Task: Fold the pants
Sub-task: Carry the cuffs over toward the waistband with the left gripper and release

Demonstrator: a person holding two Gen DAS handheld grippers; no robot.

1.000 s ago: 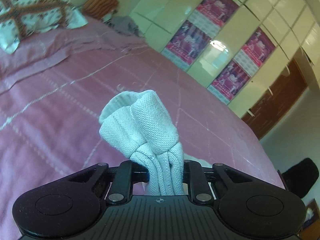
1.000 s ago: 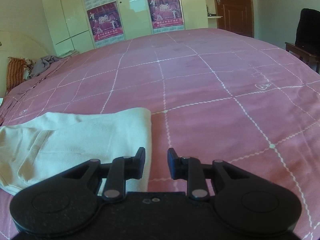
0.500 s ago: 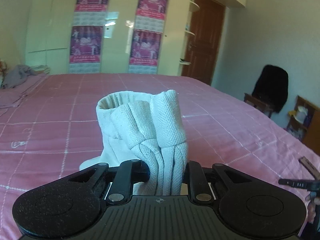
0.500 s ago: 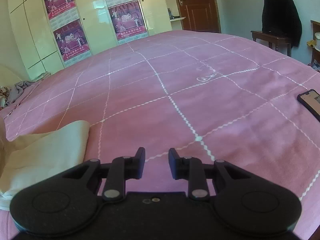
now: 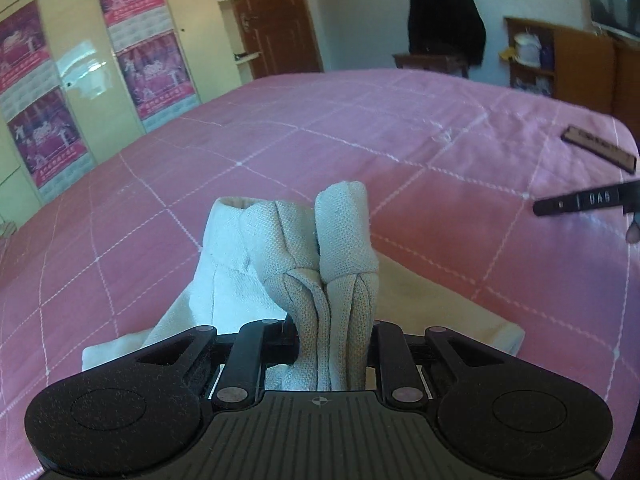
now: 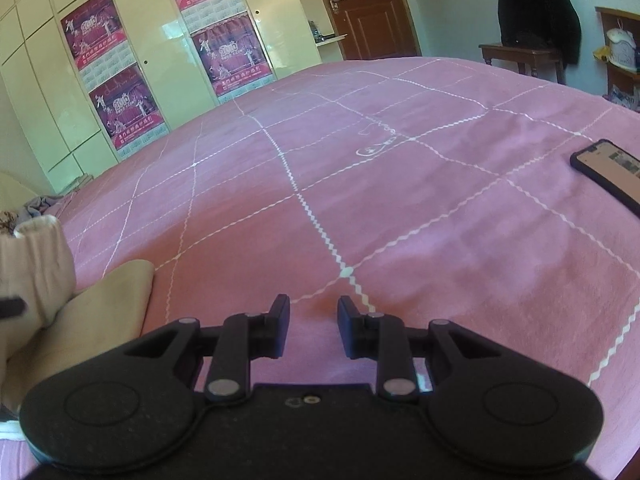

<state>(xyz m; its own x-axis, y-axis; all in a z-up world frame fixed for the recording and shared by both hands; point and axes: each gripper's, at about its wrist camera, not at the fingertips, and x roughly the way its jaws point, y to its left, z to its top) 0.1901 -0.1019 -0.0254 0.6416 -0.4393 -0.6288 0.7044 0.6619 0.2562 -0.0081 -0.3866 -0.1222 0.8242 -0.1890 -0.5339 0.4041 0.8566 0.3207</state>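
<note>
My left gripper (image 5: 334, 344) is shut on a bunched fold of the cream-white pants (image 5: 304, 248) and holds it lifted above the pink bedspread (image 5: 280, 152). The rest of the pants lies flat on the bed below and to the right (image 5: 440, 304). In the right wrist view the pants (image 6: 96, 312) lie at the left edge, with the lifted part (image 6: 36, 264) standing up. My right gripper (image 6: 313, 324) is open and empty over bare bedspread, to the right of the pants. Its fingertip (image 5: 580, 202) shows at the right of the left wrist view.
A phone (image 6: 608, 172) lies on the bed at the right; it also shows in the left wrist view (image 5: 598, 148). Cream wardrobes with red posters (image 6: 120, 80) stand behind the bed. A brown door (image 6: 368, 8), a chair with a black garment (image 6: 536, 12) and a wooden shelf (image 5: 560, 60) are at the back right.
My left gripper has swung to the right with the pants fold in it, from facing the pillows to facing the door side. My right gripper has moved right, away from the pants.
</note>
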